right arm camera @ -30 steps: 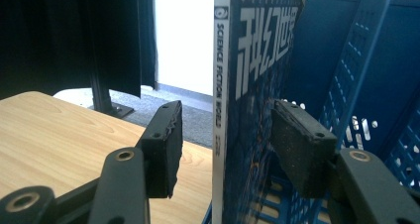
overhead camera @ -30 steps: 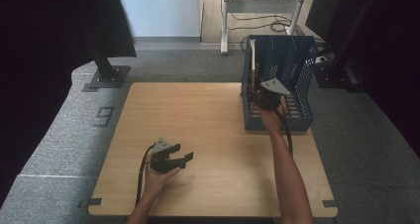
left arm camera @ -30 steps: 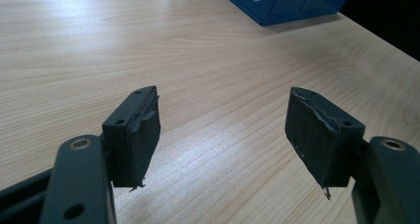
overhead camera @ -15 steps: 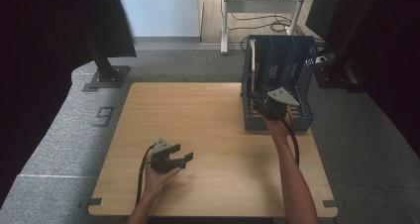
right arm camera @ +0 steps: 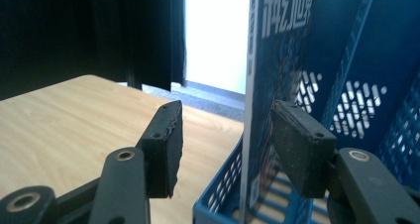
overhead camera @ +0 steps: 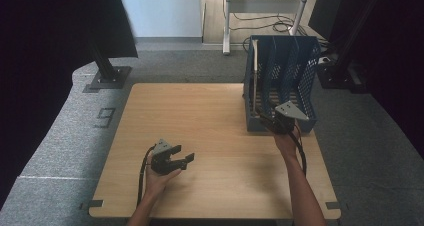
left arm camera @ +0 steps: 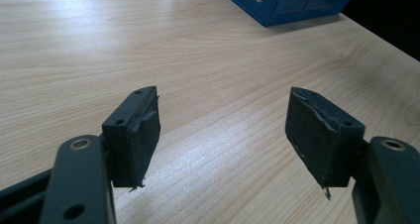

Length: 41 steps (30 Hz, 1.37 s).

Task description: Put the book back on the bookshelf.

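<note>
A blue mesh file rack stands at the table's far right edge. Upright in its leftmost slot is a magazine with a blue cover and white characters. My right gripper is at the rack's near end, open. In the right gripper view the magazine's edge stands between the jaws. One pad is inside the rack close against the cover, and the other is outside, well clear. My left gripper rests open and holds nothing, low over the front left of the table.
The wooden table is bare between the two hands. A black stand base and a floor mark "9" lie to the left of it. A metal frame with cables stands behind the rack. The rack's corner lies far ahead of the left gripper.
My right gripper has slid toward the near right, along the front end of the rack, and a little lower. The left hand and its gripper have stayed put.
</note>
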Available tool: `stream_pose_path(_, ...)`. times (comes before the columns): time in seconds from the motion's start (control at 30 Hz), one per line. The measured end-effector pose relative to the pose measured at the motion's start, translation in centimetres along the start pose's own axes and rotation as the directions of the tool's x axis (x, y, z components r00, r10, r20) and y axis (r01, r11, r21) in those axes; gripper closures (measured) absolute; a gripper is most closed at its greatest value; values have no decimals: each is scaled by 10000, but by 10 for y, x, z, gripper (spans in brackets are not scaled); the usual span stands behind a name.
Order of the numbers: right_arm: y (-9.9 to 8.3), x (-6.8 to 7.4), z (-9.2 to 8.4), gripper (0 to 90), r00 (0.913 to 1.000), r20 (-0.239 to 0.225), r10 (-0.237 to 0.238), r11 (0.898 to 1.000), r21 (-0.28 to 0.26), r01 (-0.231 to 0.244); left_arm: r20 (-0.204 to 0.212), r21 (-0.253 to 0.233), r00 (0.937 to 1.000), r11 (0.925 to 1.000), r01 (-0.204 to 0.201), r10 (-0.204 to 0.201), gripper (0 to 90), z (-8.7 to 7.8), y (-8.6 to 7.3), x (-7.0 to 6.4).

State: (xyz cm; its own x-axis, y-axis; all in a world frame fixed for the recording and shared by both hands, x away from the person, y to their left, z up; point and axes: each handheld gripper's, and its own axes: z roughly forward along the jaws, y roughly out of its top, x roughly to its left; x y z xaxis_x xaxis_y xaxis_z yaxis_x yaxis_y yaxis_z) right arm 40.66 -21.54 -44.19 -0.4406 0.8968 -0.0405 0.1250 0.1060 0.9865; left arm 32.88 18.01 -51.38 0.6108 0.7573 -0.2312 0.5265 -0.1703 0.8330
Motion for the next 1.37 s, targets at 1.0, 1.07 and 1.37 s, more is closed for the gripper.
stream_pose_path(1.0,-90,19,-54,445,9923,-1033,687,9842,1698,-505,-38,119,10000,9999,-51,52,296,0,0,0)
stream_pose_path(1.07,-92,19,-55,444,9921,-1032,712,9830,1762,-522,-57,122,10000,9999,-47,48,296,0,0,0)
stream_pose_path(1.37,-92,20,-57,431,9931,-1008,605,9840,1729,-424,-55,116,10000,9999,-44,44,295,0,0,-1)
